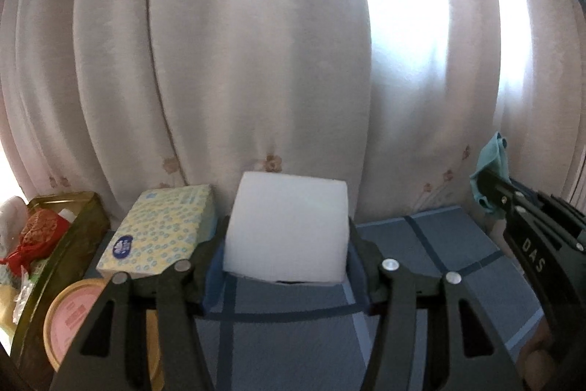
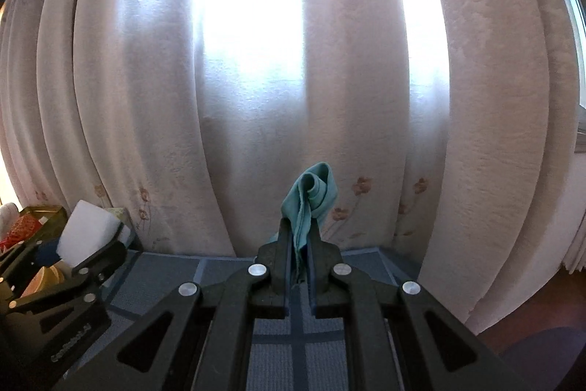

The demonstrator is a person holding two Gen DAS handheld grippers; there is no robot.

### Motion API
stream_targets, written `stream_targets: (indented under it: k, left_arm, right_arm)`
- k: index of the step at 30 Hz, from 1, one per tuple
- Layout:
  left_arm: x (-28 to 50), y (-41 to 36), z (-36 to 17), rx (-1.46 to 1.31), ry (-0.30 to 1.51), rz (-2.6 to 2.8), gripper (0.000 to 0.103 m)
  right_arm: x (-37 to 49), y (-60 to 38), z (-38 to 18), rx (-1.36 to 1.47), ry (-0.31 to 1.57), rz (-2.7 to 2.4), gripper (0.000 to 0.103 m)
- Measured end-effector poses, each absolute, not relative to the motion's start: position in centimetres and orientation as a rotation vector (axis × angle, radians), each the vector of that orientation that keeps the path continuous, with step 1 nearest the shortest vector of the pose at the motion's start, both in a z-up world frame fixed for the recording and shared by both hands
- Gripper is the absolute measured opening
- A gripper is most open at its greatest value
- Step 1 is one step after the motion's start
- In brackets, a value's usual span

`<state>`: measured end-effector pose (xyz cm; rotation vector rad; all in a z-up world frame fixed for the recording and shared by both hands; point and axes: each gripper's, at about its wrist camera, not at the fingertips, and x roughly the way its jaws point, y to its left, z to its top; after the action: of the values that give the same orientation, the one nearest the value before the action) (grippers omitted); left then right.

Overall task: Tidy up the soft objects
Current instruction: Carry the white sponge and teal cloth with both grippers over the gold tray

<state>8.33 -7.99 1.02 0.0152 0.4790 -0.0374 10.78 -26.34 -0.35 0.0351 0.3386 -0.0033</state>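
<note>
Sponge block [image 1: 285,229], white and chunky, sits clamped in the left gripper [image 1: 287,257], with the pads pressing on both its sides and the jaws roughly half apart around it. It's held up over the blue checked worktop [image 1: 432,244], right in front of the pale curtain [image 1: 256,61].

Right gripper [image 2: 297,255] is pinched tight on a teal cloth [image 2: 311,200]; the fabric pokes up out of the fingertips in a little rolled curl, with a bit of it hanging down between the jaws.

The left wrist view gets you all the clutter on the left side: a yellow tissue box with blue dots [image 1: 161,229] just beside the sponge, a round tub with a pink lid [image 1: 73,317] nearer the camera, and an olive-gold tin [image 1: 73,233] stuffed with bits, something red [image 1: 36,233] on top. From the right wrist view most of that is hidden behind the left gripper, with only a corner of the tin and a sliver of the tissue box peeking out.

The right wrist view in turn shows the cloth's folds up close, whereas the left one only catches it as a small teal scrap at the far right edge, sticking out past the other gripper's tip.
</note>
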Motion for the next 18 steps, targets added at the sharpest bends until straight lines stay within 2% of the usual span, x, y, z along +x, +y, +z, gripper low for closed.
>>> stream_targets:
  k: [18]
  left_arm:
    - [6.6,-6.2,1.0,-0.004,0.478,-0.039,0.056]
  right_arm:
    - [8.9,-23.8,-0.8,0.011,0.331,-0.038,0.008]
